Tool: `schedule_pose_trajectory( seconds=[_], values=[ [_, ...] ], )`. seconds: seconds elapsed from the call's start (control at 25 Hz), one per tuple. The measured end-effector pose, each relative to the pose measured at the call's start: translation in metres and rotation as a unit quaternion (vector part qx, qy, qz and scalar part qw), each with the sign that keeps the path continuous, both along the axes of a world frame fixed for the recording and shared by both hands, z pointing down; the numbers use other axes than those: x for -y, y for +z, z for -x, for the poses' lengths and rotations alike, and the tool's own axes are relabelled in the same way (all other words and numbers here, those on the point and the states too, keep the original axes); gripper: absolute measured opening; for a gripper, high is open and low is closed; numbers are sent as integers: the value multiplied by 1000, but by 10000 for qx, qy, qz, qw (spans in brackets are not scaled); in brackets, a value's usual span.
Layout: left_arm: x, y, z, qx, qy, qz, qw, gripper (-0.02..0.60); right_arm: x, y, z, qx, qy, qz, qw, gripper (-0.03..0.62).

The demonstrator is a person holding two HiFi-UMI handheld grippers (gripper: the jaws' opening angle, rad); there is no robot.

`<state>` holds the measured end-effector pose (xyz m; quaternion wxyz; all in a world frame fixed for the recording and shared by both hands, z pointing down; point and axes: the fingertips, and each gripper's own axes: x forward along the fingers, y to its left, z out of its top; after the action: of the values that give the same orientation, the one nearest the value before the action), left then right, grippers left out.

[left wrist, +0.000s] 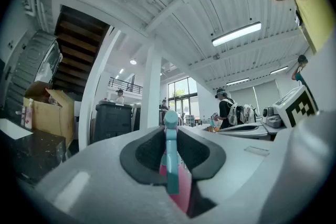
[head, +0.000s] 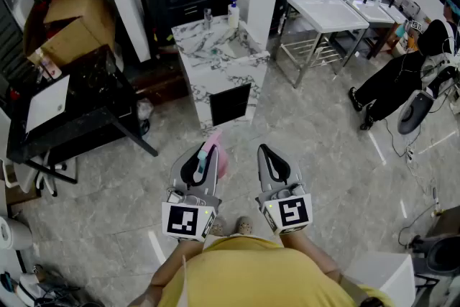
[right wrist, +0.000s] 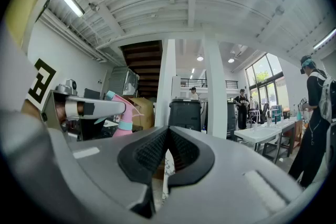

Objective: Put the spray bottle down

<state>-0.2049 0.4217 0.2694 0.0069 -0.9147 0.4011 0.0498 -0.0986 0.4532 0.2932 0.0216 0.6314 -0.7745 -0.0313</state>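
While left tongs grip one spray bottle, right tongs meet empty.

In head view, jaws of left hand-held gripper cover most of pink spray bottle with teal head. In left gripper view, bottle's lower body hidden behind grey housing. Person's hands out of sight under marker cubes. Small white blue-capped bottle on far marble-patterned counter: label too small to read. Dark-clad seated person, far right, partly cut by edge.
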Motion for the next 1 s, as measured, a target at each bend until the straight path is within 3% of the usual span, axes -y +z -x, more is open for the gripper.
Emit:
schedule_pose_trajectory(
  seconds=[0.6, 1.0],
  values=[
    [7, 15, -54, 57, -187, 133, 9997, 61, 9, 20, -66, 99, -152, 54, 9998, 2],
    [93, 34, -63, -86, -189, 176, 9996, 61, 86, 37, -76, -41, -136, 217, 9997, 2]
  ],
)
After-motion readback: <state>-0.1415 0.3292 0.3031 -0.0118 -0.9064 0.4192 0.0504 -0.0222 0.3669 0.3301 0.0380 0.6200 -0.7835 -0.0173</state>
